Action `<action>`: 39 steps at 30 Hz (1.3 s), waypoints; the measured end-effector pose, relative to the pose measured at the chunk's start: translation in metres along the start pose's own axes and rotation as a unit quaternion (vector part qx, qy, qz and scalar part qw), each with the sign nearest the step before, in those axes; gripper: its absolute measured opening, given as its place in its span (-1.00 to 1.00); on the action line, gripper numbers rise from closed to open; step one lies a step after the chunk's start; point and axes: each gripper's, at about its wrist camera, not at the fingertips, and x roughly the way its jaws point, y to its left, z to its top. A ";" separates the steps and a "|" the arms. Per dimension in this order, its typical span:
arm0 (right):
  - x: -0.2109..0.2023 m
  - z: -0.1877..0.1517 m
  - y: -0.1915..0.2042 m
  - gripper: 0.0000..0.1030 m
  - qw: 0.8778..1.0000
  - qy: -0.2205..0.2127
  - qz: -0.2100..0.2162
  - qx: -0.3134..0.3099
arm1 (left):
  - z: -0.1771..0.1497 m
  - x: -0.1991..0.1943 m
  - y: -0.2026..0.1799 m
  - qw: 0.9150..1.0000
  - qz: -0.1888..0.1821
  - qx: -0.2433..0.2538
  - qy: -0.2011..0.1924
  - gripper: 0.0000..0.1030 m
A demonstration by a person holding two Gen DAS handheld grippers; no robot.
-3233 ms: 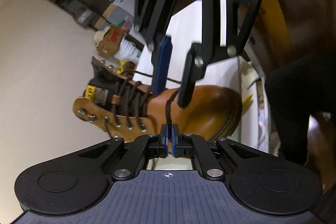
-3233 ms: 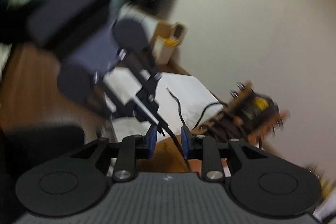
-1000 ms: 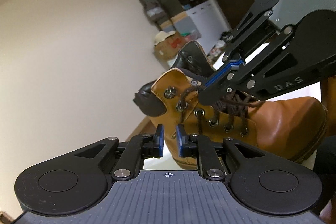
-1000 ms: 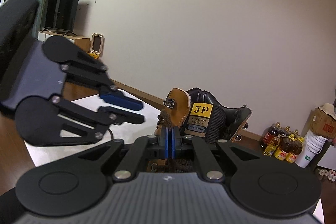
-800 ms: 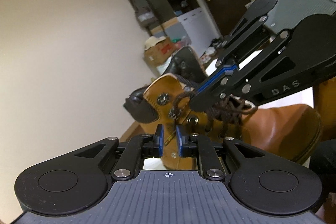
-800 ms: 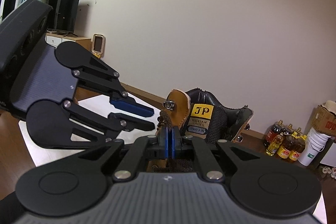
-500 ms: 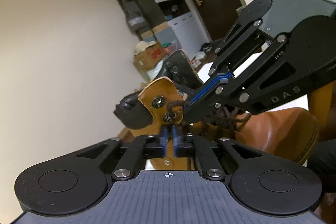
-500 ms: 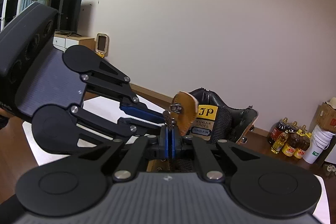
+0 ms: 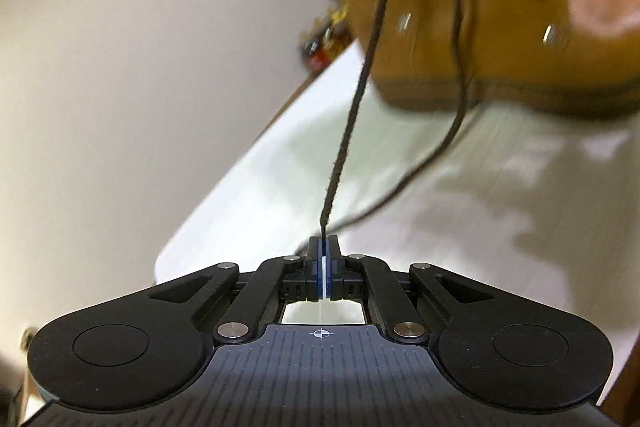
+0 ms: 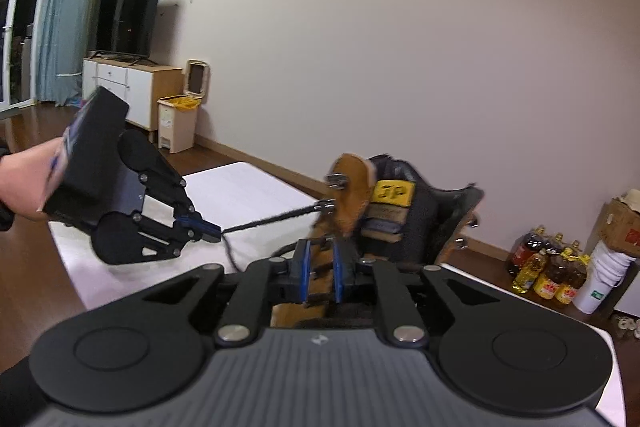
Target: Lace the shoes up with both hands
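A tan leather boot with dark brown laces stands on a white table. My left gripper is shut on the dark lace, which runs taut from its tips up to the boot's upper hooks. In the right wrist view the left gripper is at the left, pulling the lace sideways from a hook on the boot. My right gripper is open just before the boot's tongue side, with nothing between its fingers. A second lace end hangs loose onto the table.
A person's hand holds the left gripper. The table's far edge runs near a plain wall. Oil bottles, a white bucket, a bin and a TV cabinet stand on the floor beyond.
My left gripper shut on the lace at the upper hook and pulled back away from the boot, drawing the lace taut. My right gripper let go and opened.
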 end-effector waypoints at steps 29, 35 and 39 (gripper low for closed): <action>-0.045 -0.023 -0.033 -0.99 0.995 0.062 -0.072 -0.035 | -0.002 -0.003 -0.001 1.000 0.010 0.015 0.000 -0.97; -0.052 -0.036 -0.045 -0.98 0.948 0.041 -0.223 -0.222 | 0.002 -0.018 -0.006 1.000 0.008 0.009 0.011 -0.96; -0.060 -0.044 -0.069 -0.88 0.986 0.029 -0.146 -0.074 | -0.003 -0.036 -0.002 1.000 0.008 -0.003 0.014 -0.87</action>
